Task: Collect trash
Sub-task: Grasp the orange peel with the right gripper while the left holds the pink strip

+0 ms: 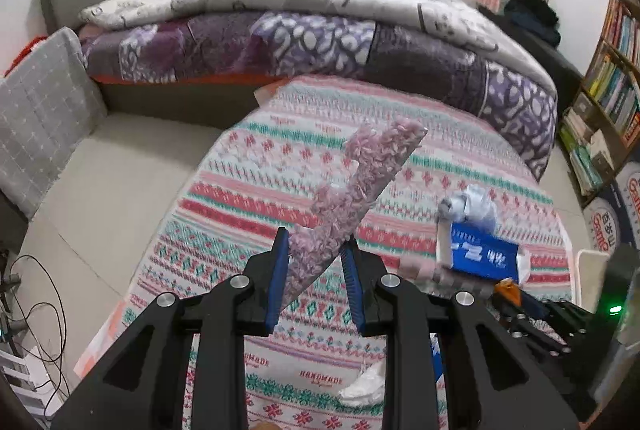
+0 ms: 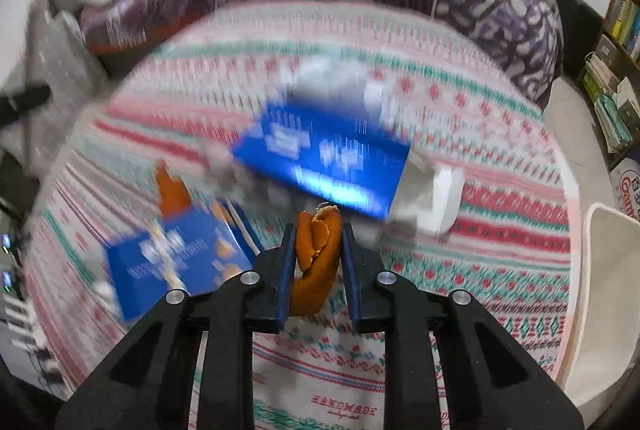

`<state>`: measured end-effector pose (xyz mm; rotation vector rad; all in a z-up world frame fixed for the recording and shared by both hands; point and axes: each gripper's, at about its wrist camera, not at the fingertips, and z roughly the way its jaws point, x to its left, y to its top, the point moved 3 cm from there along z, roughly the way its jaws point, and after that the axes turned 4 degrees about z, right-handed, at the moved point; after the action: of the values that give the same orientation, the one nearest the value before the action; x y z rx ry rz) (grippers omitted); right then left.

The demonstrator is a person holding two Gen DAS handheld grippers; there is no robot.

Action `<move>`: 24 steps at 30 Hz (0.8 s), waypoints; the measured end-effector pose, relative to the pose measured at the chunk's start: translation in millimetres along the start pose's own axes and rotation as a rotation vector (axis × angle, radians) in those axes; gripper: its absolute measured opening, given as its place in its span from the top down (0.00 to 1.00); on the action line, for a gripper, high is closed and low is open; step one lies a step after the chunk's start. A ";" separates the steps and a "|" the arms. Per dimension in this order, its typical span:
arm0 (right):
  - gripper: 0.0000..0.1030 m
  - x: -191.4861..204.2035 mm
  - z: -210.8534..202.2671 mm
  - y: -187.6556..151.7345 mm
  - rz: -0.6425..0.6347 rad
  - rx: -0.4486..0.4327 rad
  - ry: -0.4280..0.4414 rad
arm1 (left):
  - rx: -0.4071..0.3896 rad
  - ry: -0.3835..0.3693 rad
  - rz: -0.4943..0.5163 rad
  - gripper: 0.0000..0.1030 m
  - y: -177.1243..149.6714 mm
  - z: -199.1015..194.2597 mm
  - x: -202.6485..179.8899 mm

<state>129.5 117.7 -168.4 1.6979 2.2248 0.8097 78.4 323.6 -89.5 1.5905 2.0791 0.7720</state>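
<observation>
The left gripper (image 1: 316,250) is clamping a pink fuzzy strip (image 1: 360,181), sticking up ahead of it; the right gripper (image 2: 318,254) is pinching orange peel (image 2: 318,250), probably lifting both off the tablecloth (image 1: 280,165) for binning.

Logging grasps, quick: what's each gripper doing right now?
Left gripper: closed on the pink fuzzy strip.
Right gripper: closed on the orange peel.

Right wrist view motion-blurred: blue packet (image 2: 324,157) lettering unreadable, white bin (image 2: 608,294) cut off at edge.
</observation>
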 end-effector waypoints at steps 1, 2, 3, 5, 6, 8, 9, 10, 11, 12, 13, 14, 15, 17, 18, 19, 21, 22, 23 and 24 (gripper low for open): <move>0.80 0.4 -9.5 5.5 0.007 -0.037 0.012 | -0.016 -0.001 -0.007 0.74 2.2 -3.3 -0.5; 0.80 0.7 -18.2 10.5 0.014 -0.071 0.021 | -0.033 -0.001 -0.014 0.74 4.1 -7.6 -2.2; 0.80 0.4 -29.5 16.5 0.024 -0.112 0.033 | -0.059 0.002 -0.020 0.74 6.5 -13.4 -4.8; 0.80 0.1 -44.1 23.5 0.038 -0.170 0.040 | -0.097 0.018 -0.014 0.74 10.4 -21.1 -9.2; 0.80 -0.4 -53.2 27.2 0.041 -0.209 0.036 | -0.127 0.031 -0.005 0.74 11.6 -27.0 -13.4; 0.80 -3.4 -64.5 32.6 0.043 -0.267 0.025 | -0.161 0.046 0.000 0.74 13.9 -33.5 -17.7; 0.80 -4.8 -71.6 35.0 0.044 -0.302 0.016 | -0.186 0.056 -0.003 0.74 14.3 -38.2 -20.4; 0.80 -6.0 -76.5 36.4 0.044 -0.327 0.010 | -0.200 0.061 -0.006 0.74 14.9 -40.9 -21.3; 0.80 -7.1 -80.9 37.6 0.043 -0.352 0.001 | -0.213 0.065 -0.010 0.74 15.0 -43.4 -22.3; 0.80 -7.4 -85.6 39.3 0.039 -0.380 -0.011 | -0.224 0.070 -0.013 0.74 15.1 -45.3 -24.2; 0.80 -7.6 -88.4 40.1 0.038 -0.396 -0.019 | -0.235 0.076 -0.014 0.74 14.8 -46.9 -26.8; 0.80 -8.4 -91.0 40.9 0.037 -0.410 -0.025 | -0.243 0.082 -0.012 0.74 14.1 -48.0 -29.3; 0.80 -9.3 -93.2 42.6 0.038 -0.420 -0.029 | -0.256 0.090 -0.007 0.74 13.7 -49.7 -32.8; 0.80 -10.7 -95.7 43.2 0.042 -0.430 -0.034 | -0.269 0.090 0.002 0.74 13.1 -51.2 -38.6; 0.80 -12.1 -97.3 43.6 0.044 -0.434 -0.037 | -0.272 0.087 0.008 0.74 12.9 -51.8 -42.3; 0.80 -13.4 -98.5 44.2 0.046 -0.437 -0.040 | -0.273 0.082 0.014 0.74 12.4 -52.0 -46.6; 0.80 -14.3 -101.3 44.2 0.048 -0.441 -0.044 | -0.272 0.071 0.022 0.74 12.5 -51.4 -54.4; 0.80 -15.8 -102.3 44.4 0.047 -0.441 -0.047 | -0.271 0.067 0.024 0.74 11.2 -51.5 -57.0; 0.80 -16.4 -102.4 43.9 0.047 -0.440 -0.049 | -0.271 0.063 0.027 0.74 11.1 -51.3 -60.0; 0.80 -18.3 -102.9 43.7 0.048 -0.437 -0.052 | -0.270 0.057 0.032 0.74 11.6 -50.6 -64.5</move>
<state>120.0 78.7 -62.4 1.5396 1.8070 1.1484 72.6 254.5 -44.1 1.4716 1.8966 1.0703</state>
